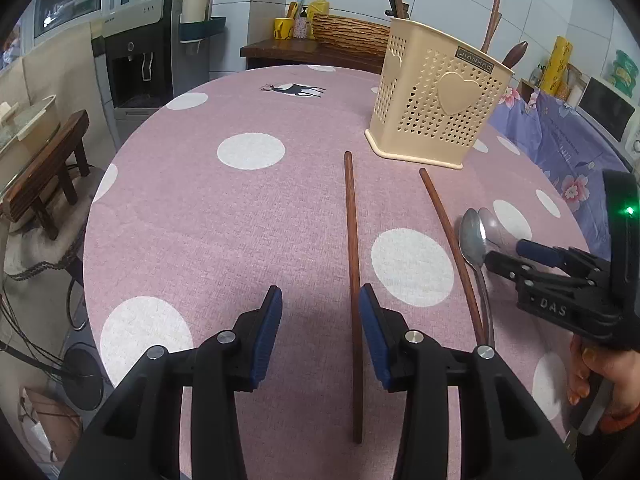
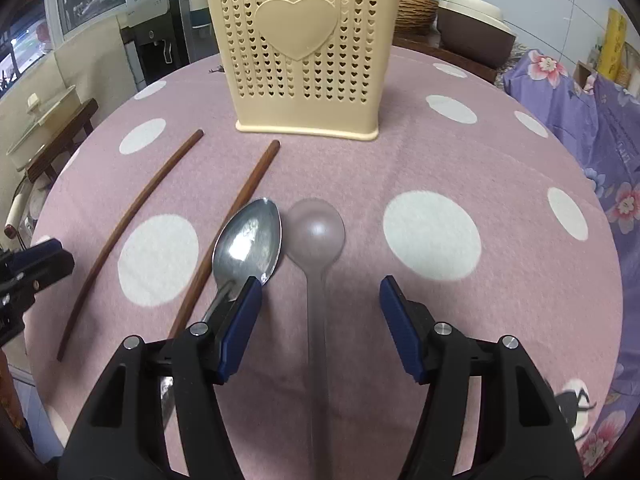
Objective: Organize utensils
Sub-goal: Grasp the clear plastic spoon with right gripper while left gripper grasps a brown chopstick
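A cream perforated utensil holder [image 1: 436, 104] [image 2: 304, 48] stands on the pink dotted table, with wooden utensils sticking out of it. Two wooden chopsticks [image 1: 354, 280] [image 1: 452, 248] lie in front of it; they also show in the right wrist view [image 2: 128, 220] [image 2: 236, 216]. A metal spoon [image 2: 248, 240] [image 1: 474, 248] and a translucent plastic spoon [image 2: 316, 240] lie side by side. My left gripper [image 1: 320, 328] is open and empty, its right pad beside the left chopstick. My right gripper [image 2: 320, 320] is open, its fingers either side of the plastic spoon's handle.
The round table [image 1: 240, 208] drops off at the left toward a wooden stool [image 1: 48, 168] and a water dispenser [image 1: 140, 48]. A purple floral cloth [image 2: 592, 128] covers furniture at the right. A wooden sideboard [image 1: 312, 50] with jars stands behind.
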`<action>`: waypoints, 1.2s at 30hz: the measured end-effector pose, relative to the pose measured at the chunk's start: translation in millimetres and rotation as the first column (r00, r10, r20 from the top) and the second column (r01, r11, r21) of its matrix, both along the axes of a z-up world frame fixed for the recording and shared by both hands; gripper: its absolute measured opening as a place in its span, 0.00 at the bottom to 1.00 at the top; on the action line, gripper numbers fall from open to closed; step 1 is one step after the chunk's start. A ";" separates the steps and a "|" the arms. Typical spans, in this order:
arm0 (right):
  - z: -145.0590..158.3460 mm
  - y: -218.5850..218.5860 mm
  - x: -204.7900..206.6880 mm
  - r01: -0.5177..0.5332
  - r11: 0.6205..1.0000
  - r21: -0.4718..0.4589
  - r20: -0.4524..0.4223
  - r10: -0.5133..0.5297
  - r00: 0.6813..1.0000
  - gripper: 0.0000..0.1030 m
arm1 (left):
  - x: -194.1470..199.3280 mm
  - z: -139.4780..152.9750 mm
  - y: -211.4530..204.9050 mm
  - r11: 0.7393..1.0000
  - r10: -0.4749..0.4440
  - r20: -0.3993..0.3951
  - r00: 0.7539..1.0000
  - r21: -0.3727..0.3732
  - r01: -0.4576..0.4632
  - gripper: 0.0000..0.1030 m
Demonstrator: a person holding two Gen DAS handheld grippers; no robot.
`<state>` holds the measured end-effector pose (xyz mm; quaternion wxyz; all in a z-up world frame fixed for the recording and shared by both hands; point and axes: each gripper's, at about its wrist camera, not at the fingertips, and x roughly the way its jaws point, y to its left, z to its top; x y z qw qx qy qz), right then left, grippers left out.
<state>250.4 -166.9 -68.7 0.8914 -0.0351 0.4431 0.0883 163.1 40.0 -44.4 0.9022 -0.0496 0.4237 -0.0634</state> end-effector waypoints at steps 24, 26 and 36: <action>8.2 -22.7 7.9 0.060 0.996 0.067 0.039 -0.062 0.997 0.36 | 24.5 1.7 -15.1 0.998 -0.064 -0.015 0.998 0.025 0.064 0.41; 14.1 -29.2 3.4 0.080 0.993 0.092 0.052 -0.085 0.995 0.36 | 35.9 1.8 -19.3 0.996 -0.076 -0.021 0.997 0.038 0.076 0.41; 41.8 -38.5 -12.4 0.100 0.984 0.145 0.119 -0.118 0.986 0.36 | 108.5 -5.5 -42.8 0.995 -0.085 -0.092 0.992 0.053 0.090 0.35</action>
